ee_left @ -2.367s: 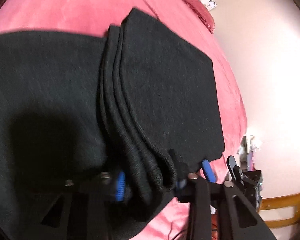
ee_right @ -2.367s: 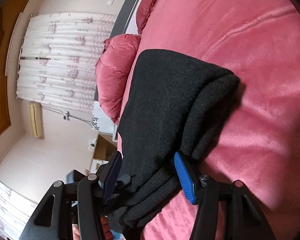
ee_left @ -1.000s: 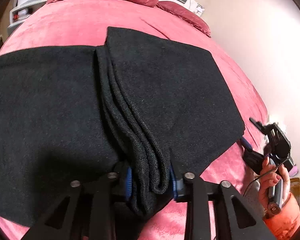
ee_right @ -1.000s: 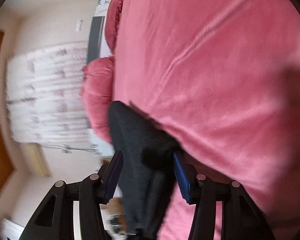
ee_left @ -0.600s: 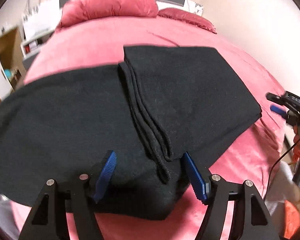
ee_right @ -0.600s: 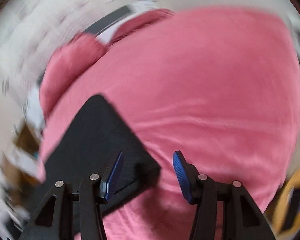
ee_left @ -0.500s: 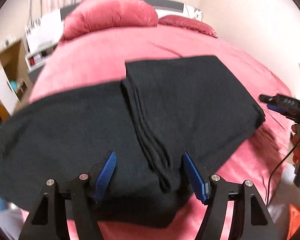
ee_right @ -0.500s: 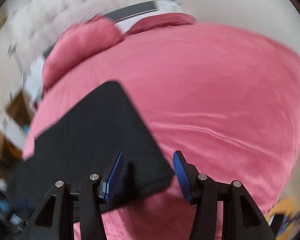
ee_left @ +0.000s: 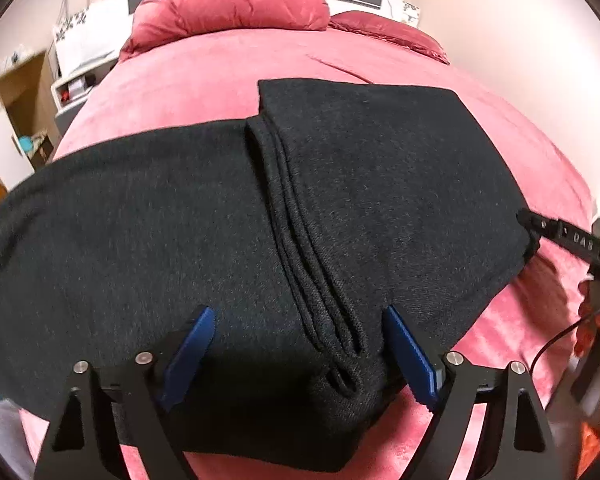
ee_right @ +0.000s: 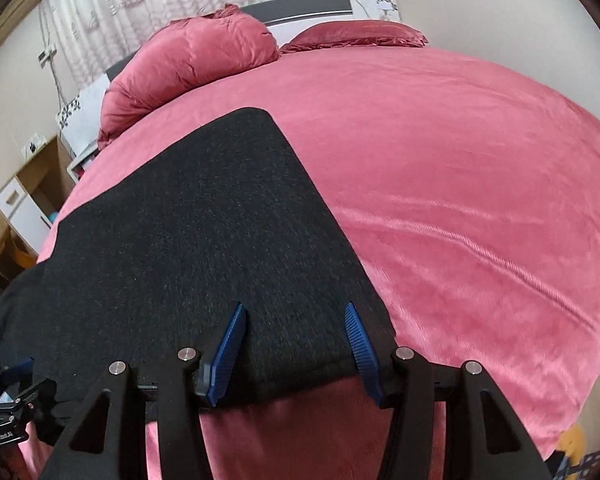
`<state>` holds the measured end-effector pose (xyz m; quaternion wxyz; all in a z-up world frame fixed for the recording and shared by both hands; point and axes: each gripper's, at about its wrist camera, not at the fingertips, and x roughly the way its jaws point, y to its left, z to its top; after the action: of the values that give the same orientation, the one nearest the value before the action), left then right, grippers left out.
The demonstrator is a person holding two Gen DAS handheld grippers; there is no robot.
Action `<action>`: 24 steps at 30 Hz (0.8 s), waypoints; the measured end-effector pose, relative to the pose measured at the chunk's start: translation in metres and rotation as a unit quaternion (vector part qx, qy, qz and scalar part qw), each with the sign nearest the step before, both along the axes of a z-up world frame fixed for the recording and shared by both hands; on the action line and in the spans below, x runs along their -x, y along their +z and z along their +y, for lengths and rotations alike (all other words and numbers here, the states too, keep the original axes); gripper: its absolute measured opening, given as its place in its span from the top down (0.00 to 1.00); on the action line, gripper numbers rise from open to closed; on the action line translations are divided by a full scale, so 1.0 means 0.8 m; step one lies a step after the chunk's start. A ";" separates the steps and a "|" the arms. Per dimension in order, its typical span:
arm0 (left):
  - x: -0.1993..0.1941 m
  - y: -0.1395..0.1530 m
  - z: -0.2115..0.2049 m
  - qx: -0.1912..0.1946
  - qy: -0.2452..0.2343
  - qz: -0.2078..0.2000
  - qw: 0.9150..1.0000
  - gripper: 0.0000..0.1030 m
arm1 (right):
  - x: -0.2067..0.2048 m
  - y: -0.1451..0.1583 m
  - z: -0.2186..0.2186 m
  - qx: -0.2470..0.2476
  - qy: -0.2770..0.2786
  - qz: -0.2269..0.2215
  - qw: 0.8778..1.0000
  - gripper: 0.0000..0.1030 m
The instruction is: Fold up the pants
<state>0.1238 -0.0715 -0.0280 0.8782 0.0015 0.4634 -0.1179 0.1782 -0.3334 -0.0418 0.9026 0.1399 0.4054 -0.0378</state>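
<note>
Both grippers, left (ee_left: 296,334) and right (ee_right: 294,326), gape above pants (ee_left: 380,184) whose left end is cropped.

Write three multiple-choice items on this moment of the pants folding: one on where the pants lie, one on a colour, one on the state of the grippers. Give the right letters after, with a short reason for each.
1. Where do the pants lie?
A. On a wooden chair
B. On the bed cover
C. On the floor

2. What colour are the pads on the fingers of each gripper?
A. Blue
B. Yellow
C. White

3. How do the left gripper and the right gripper stand?
A. Both shut on the cloth
B. Left shut, right open
C. Both open, gripping nothing

Answers:
1. B: the black cloth is spread flat on the pink cover, with one part folded over the rest.
2. A: both wrist views show blue ribbed pads on black fingers.
3. C: in each view the two fingers stand wide apart, with the cloth lying loose beyond them.
</note>
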 end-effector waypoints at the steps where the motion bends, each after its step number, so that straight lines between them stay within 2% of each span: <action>1: 0.001 0.000 0.002 0.003 0.001 0.002 1.000 0.14 | 0.005 0.001 -0.001 -0.003 -0.001 0.003 1.000 0.48; 5: 0.010 0.001 0.009 0.005 0.002 0.007 1.000 0.13 | 0.007 0.011 -0.015 -0.008 0.009 0.025 1.000 0.48; 10: 0.000 -0.002 0.018 0.014 0.003 0.017 1.000 0.12 | -0.023 0.043 -0.043 -0.003 0.009 0.002 1.000 0.47; 14: 0.000 -0.001 0.031 0.017 0.007 0.024 1.000 0.07 | -0.052 0.037 -0.058 -0.024 0.039 0.029 0.999 0.46; 16: -0.001 0.001 0.040 0.020 0.008 0.029 0.999 0.06 | -0.064 0.031 -0.063 -0.033 0.055 0.044 0.997 0.36; 18: 0.001 0.001 0.048 0.023 0.005 0.032 0.999 0.06 | -0.072 0.026 -0.063 -0.041 0.066 0.040 0.996 0.35; 24: 0.020 0.002 0.063 -0.003 -0.010 0.018 1.000 0.06 | -0.104 0.012 -0.080 -0.126 0.071 0.036 0.989 0.35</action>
<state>0.1080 -0.0208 -0.0260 0.8686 0.0069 0.4794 -0.1255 0.2613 -0.3972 -0.0318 0.8631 0.2216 0.4479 0.0732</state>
